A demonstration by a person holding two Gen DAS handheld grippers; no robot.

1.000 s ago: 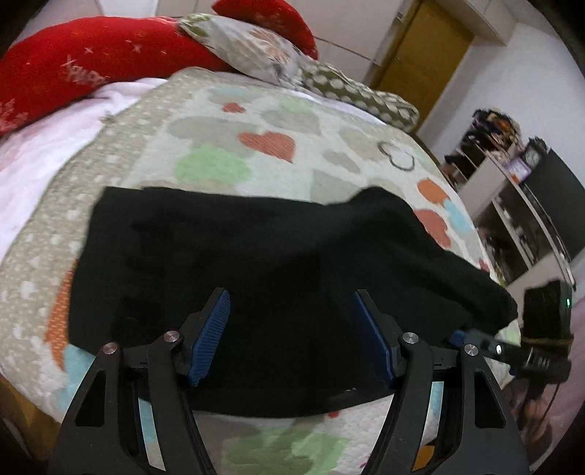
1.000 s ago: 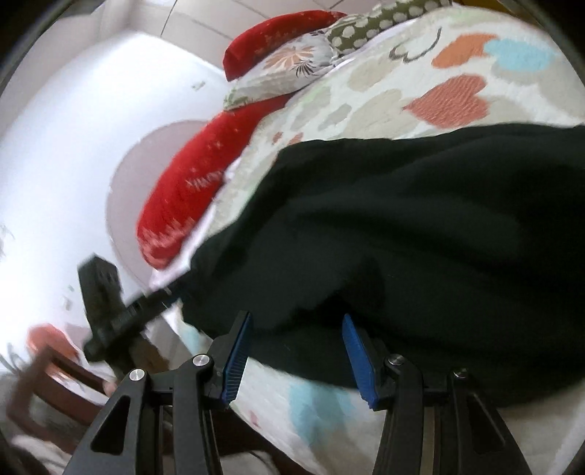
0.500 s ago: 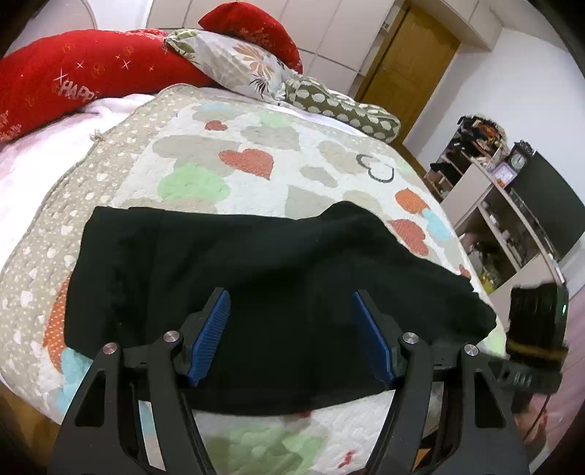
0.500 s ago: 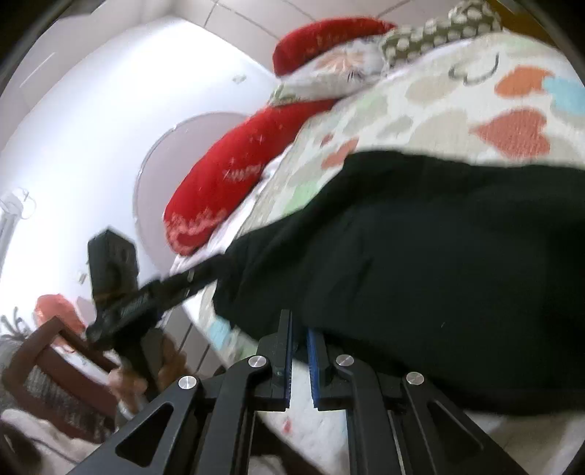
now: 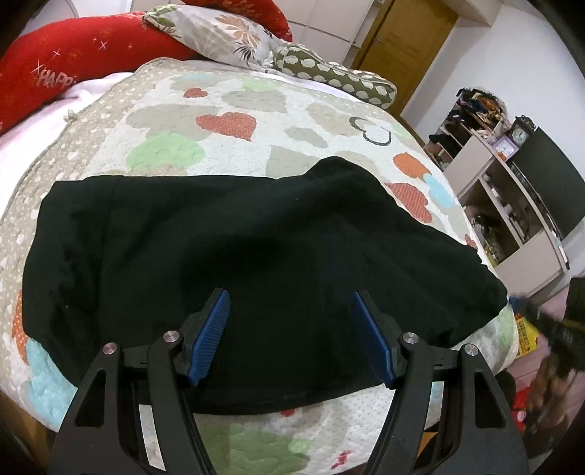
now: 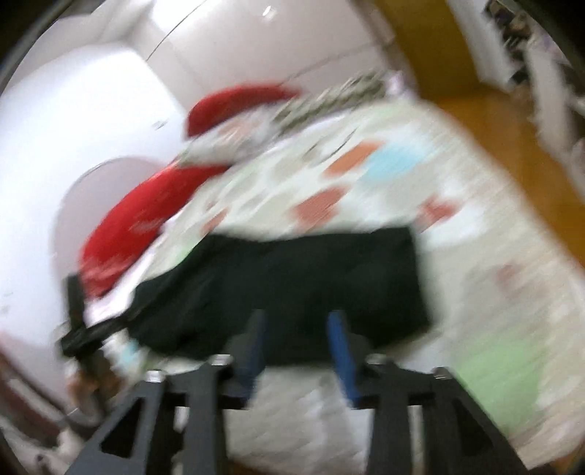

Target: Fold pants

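The black pants lie folded into a wide band across the near part of the heart-patterned quilt. My left gripper hovers above their near edge, open, with nothing between its blue pads. The right wrist view is badly blurred by motion: the pants show as a dark block on the quilt. My right gripper is above and short of them, its jaws opening and empty. At the right edge of the left wrist view the right gripper appears as a dark blur beside the bed.
Red pillows, a floral pillow and a spotted bolster line the bed's head. Shelves with clutter and a wooden door stand right of the bed. The left gripper and a hand show blurred at the left.
My right gripper shut empty, then opened again while pulling back and up from the pants, swinging its view. The left gripper backed off slightly, staying open. The pants stay flat.
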